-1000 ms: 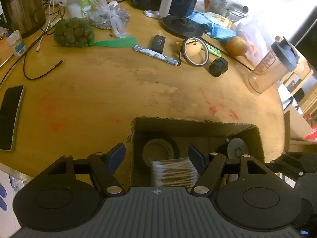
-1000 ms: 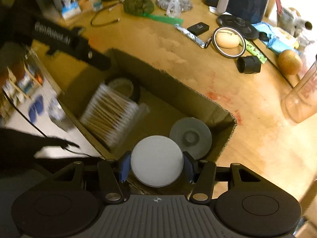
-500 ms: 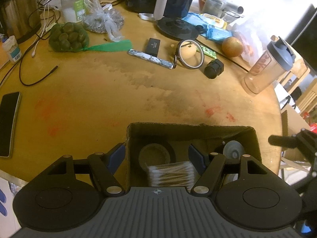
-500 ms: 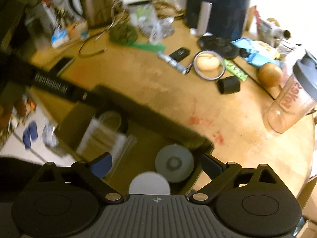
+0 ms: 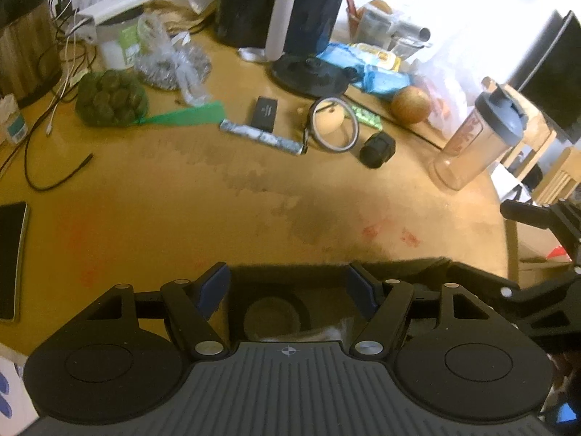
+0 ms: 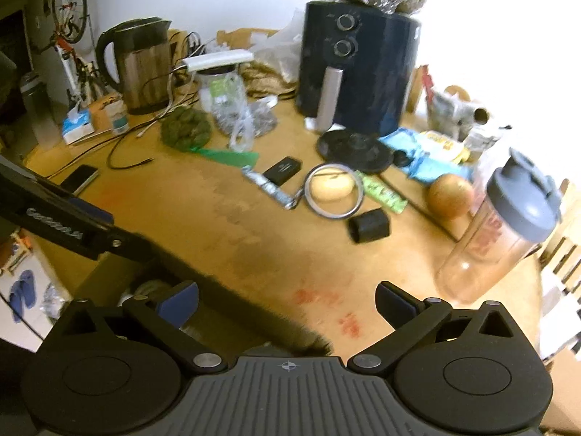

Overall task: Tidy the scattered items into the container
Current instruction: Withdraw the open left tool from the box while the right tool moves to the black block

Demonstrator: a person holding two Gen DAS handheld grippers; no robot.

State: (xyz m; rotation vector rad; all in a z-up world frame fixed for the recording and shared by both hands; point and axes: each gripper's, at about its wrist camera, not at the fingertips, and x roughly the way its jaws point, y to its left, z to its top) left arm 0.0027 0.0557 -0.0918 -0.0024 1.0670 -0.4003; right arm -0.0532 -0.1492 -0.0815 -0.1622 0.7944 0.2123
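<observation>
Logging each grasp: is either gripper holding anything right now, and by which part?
Nothing is held. The left gripper and right gripper both have open, empty jaws above the cardboard box.

We are looking at our left tool (image 5: 287, 289): matte black linkage arms with silver pivot screws, blue pads (image 5: 212, 287) facing inward, two round black housings and a ribbed grey plate bearing a small crosshair mark. Our right tool (image 6: 287, 303) is showing the same black arms, silver screws, blue pad (image 6: 178, 303) and ribbed grey plate with crosshair.
</observation>
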